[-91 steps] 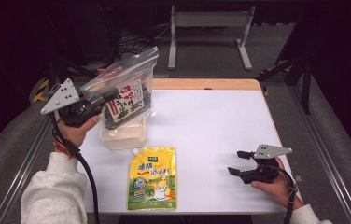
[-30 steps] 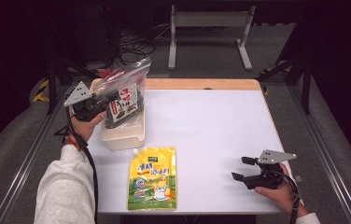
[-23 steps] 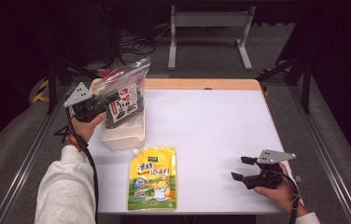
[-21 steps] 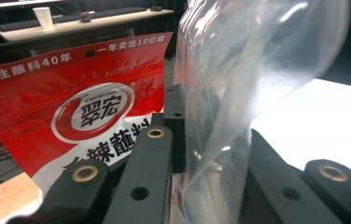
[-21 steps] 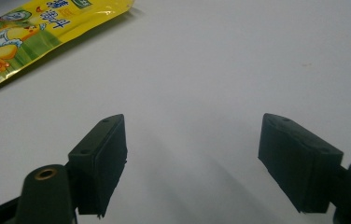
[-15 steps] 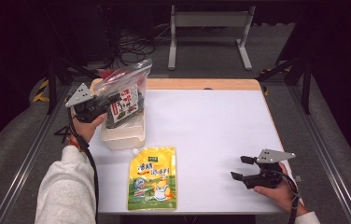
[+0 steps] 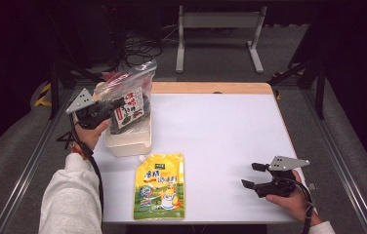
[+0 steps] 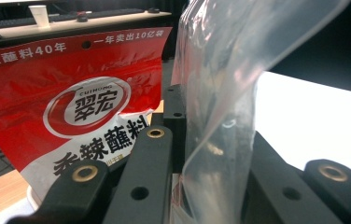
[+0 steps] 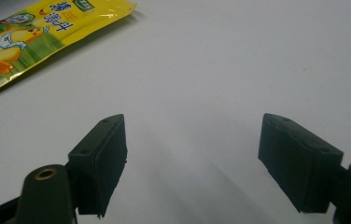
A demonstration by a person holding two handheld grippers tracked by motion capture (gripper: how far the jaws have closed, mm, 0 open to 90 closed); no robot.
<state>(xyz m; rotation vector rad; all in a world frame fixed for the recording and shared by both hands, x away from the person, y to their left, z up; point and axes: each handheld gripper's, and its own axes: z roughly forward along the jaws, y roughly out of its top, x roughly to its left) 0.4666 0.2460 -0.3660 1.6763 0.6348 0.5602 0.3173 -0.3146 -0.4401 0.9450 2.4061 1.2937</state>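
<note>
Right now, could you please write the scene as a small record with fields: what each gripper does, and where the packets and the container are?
left gripper: shut on the clear plastic packet with dark contents and a red-and-white label, held over the container
right gripper: open, holds nothing, low over the table's right front
white rectangular plastic container: on the white table, left rear
red sauce packet: stands in the container, behind the clear packet
yellow-green flat pouch: lies flat, in front of the container
</note>
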